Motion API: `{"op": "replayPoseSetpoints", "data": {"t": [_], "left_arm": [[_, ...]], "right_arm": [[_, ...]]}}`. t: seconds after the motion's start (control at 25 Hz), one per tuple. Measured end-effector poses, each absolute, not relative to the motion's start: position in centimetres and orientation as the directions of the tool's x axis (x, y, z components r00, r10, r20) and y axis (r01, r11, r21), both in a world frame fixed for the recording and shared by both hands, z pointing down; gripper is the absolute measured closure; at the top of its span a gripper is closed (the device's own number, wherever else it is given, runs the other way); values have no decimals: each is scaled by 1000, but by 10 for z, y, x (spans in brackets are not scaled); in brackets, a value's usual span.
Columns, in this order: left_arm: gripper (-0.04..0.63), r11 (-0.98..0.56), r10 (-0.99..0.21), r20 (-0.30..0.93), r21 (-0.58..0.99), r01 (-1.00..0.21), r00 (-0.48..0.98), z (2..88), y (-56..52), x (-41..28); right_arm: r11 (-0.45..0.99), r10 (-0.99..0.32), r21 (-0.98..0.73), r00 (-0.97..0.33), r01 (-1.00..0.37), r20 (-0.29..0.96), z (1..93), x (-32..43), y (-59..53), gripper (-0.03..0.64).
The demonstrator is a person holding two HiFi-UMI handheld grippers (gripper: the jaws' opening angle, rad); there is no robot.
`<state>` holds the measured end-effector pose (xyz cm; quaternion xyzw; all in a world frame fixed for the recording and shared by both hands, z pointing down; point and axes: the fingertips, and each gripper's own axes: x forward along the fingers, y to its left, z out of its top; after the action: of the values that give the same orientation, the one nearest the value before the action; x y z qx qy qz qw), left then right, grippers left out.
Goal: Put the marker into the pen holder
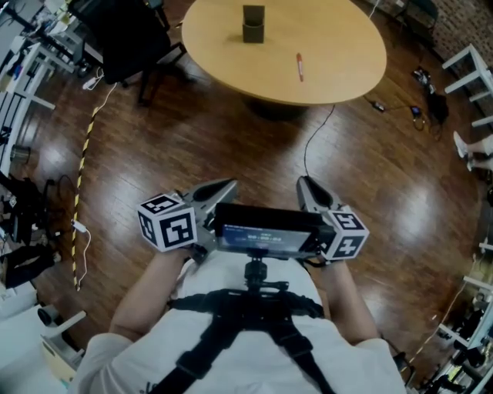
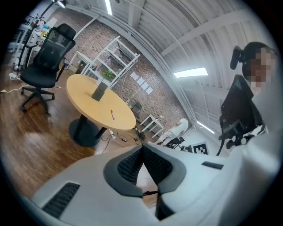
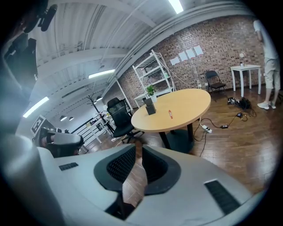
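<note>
Far ahead stands the round table [image 1: 216, 46]. The pen holder [image 1: 253, 23] is on its far side, and the red marker [image 1: 300, 67] lies nearer and to the right, free to grab. Near the body, both tools point forward and slightly down, too far to reach. The left gripper [image 1: 223, 188] has its tips together, the right gripper [image 1: 308, 188] is slightly apart, and both are empty.

Round tan table [image 1: 339, 69] on dark plank floor [image 1: 231, 146]; black office chair [image 1: 123, 35] just beside it; black cable [image 1: 306, 152] trailing below table; white shelving [image 3: 154, 70] against brick wall [image 3: 212, 39]
</note>
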<state>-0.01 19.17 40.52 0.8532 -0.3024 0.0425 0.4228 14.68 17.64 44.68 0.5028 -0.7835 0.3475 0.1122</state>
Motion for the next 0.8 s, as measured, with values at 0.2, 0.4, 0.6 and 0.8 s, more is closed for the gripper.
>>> {"op": "replayPoseSetpoints", "data": {"t": [0.2, 0.4, 0.6, 0.8], "left_arm": [[598, -479, -479, 322, 684, -550, 817, 399, 186, 4], [598, -474, -488, 307, 693, -543, 817, 399, 178, -3], [598, -479, -474, 278, 715, -509, 836, 403, 156, -20], [599, -507, -428, 260, 724, -468, 865, 409, 105, -32]], "right_arm": [[247, -710, -437, -468, -865, 526, 450, 150, 171, 563], [247, -695, -443, -476, -862, 538, 460, 143, 162, 563], [257, -690, -431, -476, -865, 545, 460, 121, 141, 563], [203, -714, -421, -428, -884, 555, 465, 115, 96, 563]]}}
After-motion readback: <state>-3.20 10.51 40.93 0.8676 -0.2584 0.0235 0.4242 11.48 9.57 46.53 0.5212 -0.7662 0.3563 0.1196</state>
